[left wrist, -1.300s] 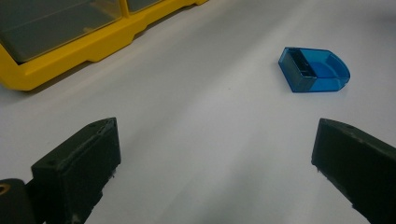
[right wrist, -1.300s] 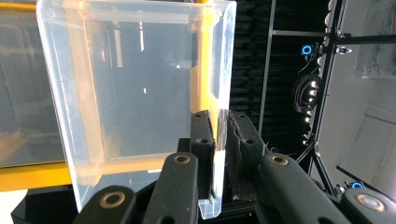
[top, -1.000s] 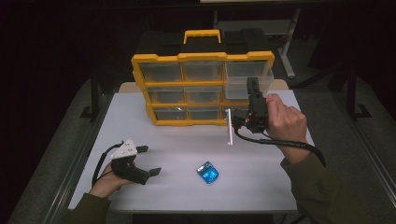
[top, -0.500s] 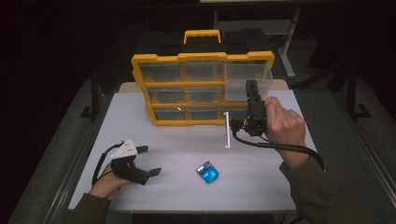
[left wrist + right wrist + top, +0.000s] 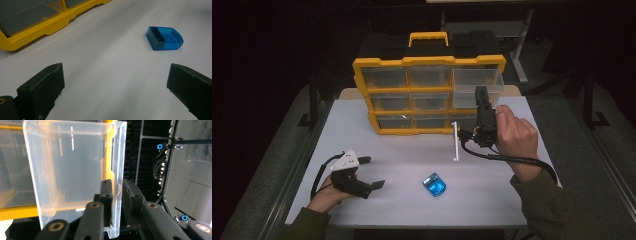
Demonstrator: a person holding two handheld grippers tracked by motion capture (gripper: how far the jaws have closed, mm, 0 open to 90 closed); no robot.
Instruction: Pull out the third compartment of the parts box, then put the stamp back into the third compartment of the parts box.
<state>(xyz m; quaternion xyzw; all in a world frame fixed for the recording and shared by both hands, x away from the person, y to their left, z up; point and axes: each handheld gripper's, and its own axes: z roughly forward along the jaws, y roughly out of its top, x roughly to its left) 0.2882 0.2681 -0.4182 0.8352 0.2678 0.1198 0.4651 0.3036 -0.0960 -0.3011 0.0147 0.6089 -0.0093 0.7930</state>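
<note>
A yellow organizer (image 5: 429,62) with clear drawers stands at the back of the white table (image 5: 512,200). Its top right clear drawer (image 5: 477,80) (image 5: 75,165) sticks out a little. My right gripper (image 5: 482,95) (image 5: 117,185) points up at it with the drawer's front wall between its jaws; the jaws have just been opening slightly, and the pads still look to touch the wall. My left gripper (image 5: 373,172) (image 5: 115,75) rests open on the table at the near left, nothing between its jaws. A small blue box (image 5: 433,185) (image 5: 165,38) lies ahead of it.
A thin white strip (image 5: 455,141) lies on the table just left of the right hand. A cable (image 5: 512,160) loops from the right gripper toward the sleeve. The table's left edge runs close to the left hand.
</note>
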